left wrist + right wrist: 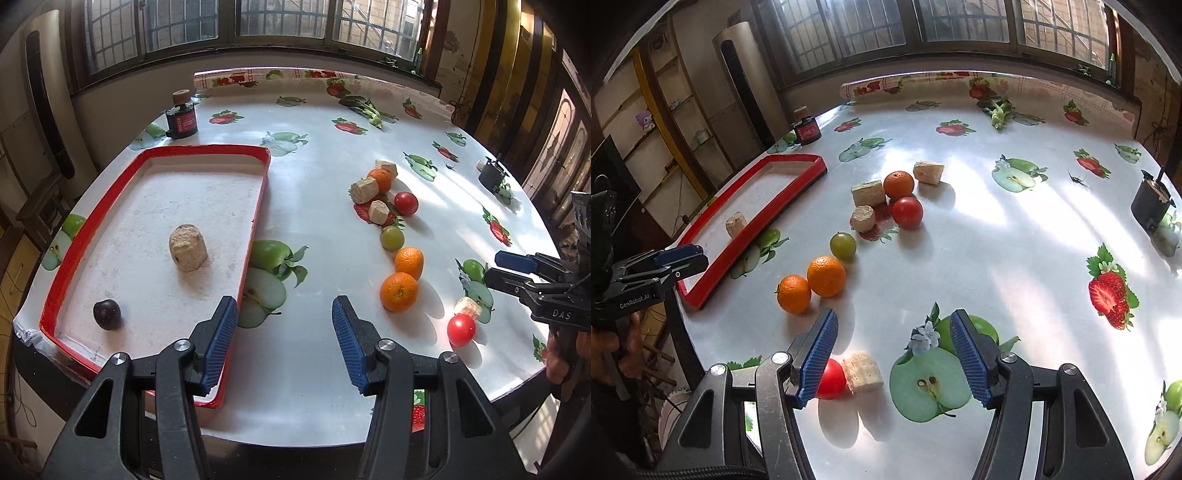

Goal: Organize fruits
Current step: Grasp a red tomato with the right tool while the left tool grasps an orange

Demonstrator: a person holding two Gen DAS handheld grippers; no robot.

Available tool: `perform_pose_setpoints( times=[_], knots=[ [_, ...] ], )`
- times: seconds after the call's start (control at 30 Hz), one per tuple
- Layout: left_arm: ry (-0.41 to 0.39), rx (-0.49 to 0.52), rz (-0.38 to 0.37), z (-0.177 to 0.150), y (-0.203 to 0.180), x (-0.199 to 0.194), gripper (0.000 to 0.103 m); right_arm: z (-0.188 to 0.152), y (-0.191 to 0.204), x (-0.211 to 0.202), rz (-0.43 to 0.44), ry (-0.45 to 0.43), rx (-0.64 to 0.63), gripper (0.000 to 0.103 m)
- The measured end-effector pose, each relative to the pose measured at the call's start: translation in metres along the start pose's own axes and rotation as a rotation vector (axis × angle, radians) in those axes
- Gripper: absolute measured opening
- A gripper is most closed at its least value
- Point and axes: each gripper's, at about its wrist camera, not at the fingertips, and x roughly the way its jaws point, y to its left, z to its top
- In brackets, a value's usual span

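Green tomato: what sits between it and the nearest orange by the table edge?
One more orange lies between the green tomato and the near-edge orange, touching that orange. The right wrist view shows it best; the left wrist view confirms the same line.

The table (960,258) wears a glossy, smooth printed plastic cloth. The red tray (255,206) looks matt inside. Tool pads (221,343) are ribbed blue rubber.
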Motion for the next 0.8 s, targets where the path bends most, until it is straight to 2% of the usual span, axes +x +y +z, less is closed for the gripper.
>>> perform_pose_setpoints(
  times=[0.2, 0.37, 0.57, 0.63, 0.8],
  knots=[
    [0.025, 0.038, -0.057, 0.000, -0.026, 0.012, 0.052, -0.015, -0.001, -0.006, 0.004, 0.009, 0.002, 0.065],
    [0.042, 0.074, -0.099, 0.003, -0.047, 0.023, 0.052, -0.027, 0.019, -0.010, 0.011, 0.015, -0.074, 0.064],
    [0.058, 0.101, -0.120, 0.008, -0.063, 0.034, 0.052, -0.040, 0.041, -0.006, 0.047, 0.050, -0.155, 0.052],
    [0.064, 0.103, -0.123, 0.009, -0.065, 0.038, 0.052, -0.044, 0.047, -0.002, 0.059, 0.067, -0.170, 0.042],
    [0.084, 0.118, -0.136, 0.011, -0.070, 0.047, 0.052, -0.053, 0.057, 0.013, 0.090, 0.112, -0.182, 0.040]
  ],
)
